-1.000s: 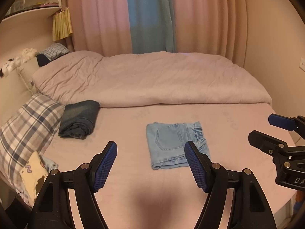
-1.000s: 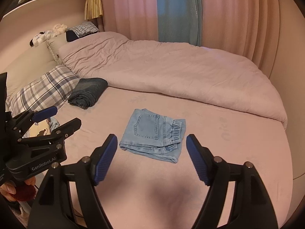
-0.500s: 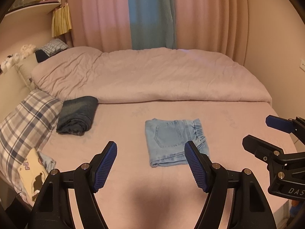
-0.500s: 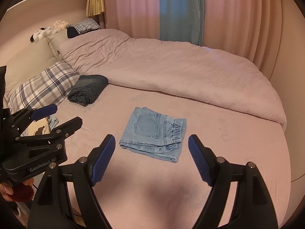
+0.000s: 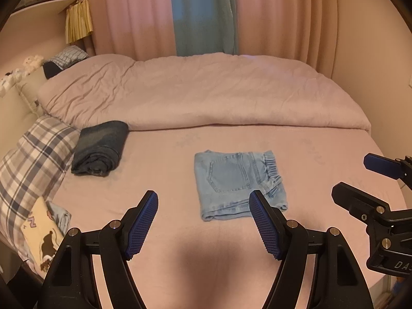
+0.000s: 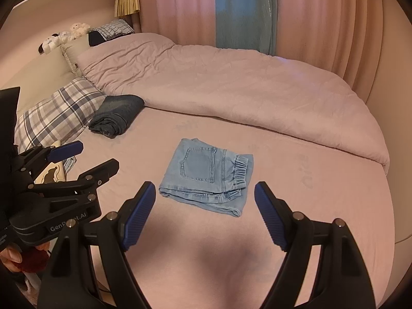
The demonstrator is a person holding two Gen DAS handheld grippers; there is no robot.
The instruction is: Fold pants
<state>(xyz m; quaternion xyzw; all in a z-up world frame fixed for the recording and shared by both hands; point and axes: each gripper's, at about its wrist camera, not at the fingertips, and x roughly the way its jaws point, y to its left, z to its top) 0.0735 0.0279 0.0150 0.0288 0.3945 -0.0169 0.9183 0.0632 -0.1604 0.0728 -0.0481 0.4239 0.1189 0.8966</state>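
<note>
Jeans (image 5: 238,182) lay folded into a compact rectangle mid-bed (image 5: 180,231), at 12 o'clock of both grippers | left gripper (image 5: 203,222) and right gripper (image 6: 204,213) hovered above, fingers wide apart, holding nothing | folding looked finished; next move likely only withdrawal or stacking by dark jeans (image 5: 100,152) at 10 o'clock.

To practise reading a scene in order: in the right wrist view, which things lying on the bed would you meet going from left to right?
Plaid pillow → rolled dark jeans → folded light-blue pants. The left tool crosses the lower left, overlapping that side, so it is left out.
</note>
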